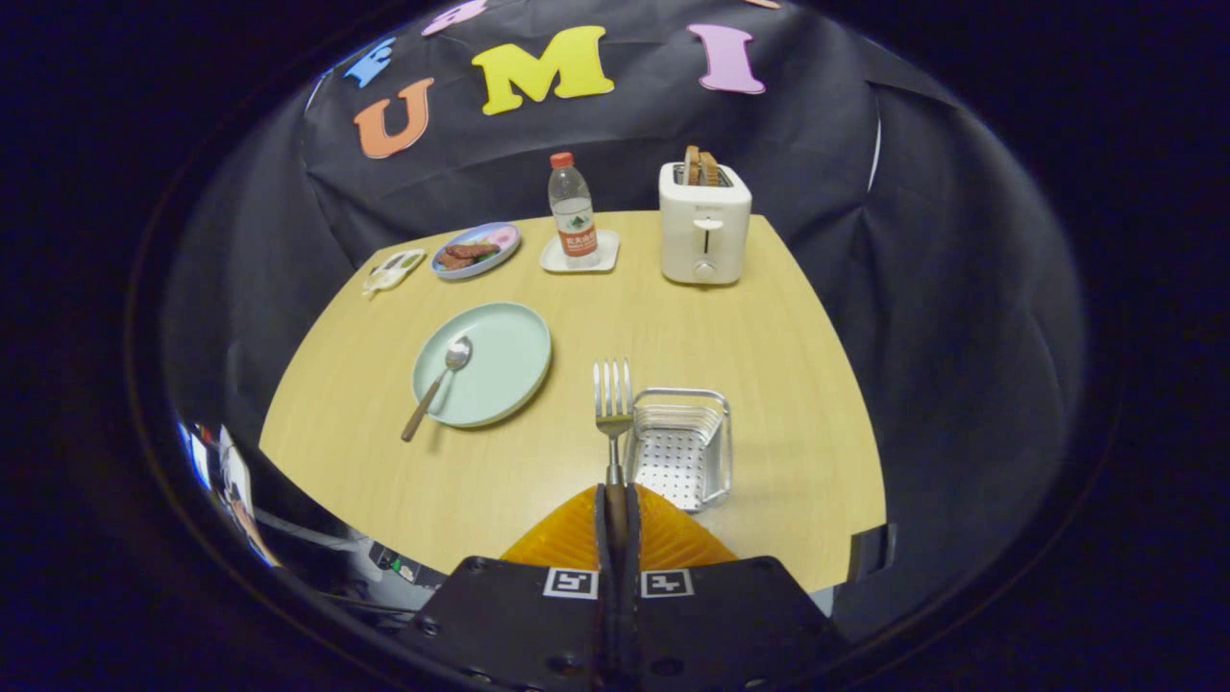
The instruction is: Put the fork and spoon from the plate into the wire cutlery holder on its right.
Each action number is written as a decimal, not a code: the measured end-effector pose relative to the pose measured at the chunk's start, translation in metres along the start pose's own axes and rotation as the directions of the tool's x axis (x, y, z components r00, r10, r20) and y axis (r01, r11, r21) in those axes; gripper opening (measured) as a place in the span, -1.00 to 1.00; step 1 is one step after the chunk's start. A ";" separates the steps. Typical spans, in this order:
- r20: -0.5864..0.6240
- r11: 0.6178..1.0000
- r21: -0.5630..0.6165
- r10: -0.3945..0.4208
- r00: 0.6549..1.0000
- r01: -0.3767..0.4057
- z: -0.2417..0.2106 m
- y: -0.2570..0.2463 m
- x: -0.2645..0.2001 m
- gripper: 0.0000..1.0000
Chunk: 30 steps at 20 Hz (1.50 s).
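The fork (613, 396) is clamped by its handle between the two fingers of the gripper (616, 509), tines pointing away from you, raised above the table (788, 317) just left of the wire cutlery holder (684, 444). The spoon (440, 382) lies on the pale green plate (500, 370), bowl on the plate and handle overhanging its near-left rim, well left of the holder. The step in hand appears to be delivery of the fork. Shift the gripper right until the fork stands over the holder's opening, then tilt it so one end leads downward. Lower it inside the wire walls before releasing; a release over the rim risks the fork tipping out. Beyond stand a toaster (704, 226), a water bottle (573, 210) and a plate of food (476, 250).
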<state>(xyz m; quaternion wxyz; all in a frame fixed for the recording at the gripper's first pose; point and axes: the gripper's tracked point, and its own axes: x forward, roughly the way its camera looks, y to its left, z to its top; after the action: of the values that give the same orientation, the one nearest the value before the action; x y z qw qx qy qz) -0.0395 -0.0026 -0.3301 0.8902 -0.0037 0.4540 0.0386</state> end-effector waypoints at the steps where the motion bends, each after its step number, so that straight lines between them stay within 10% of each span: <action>1: -0.013 1.000 0.000 -0.015 1.000 0.015 -0.004 -0.007 -0.004 -0.97; 8: -0.252 0.999 0.018 -0.025 0.967 0.030 -0.015 -0.031 -0.008 -0.97; 12: -0.445 0.989 0.149 0.061 0.894 0.007 -0.022 -0.029 -0.013 -0.90; 21: -0.437 0.993 0.110 0.004 0.900 0.049 0.018 -0.031 0.008 -0.87; 30: -0.307 0.998 0.068 0.035 0.951 -0.015 0.040 0.014 0.021 0.04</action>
<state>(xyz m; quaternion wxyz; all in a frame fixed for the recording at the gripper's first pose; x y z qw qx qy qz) 0.0038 0.0139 -0.3233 0.8076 0.0249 0.5883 0.0339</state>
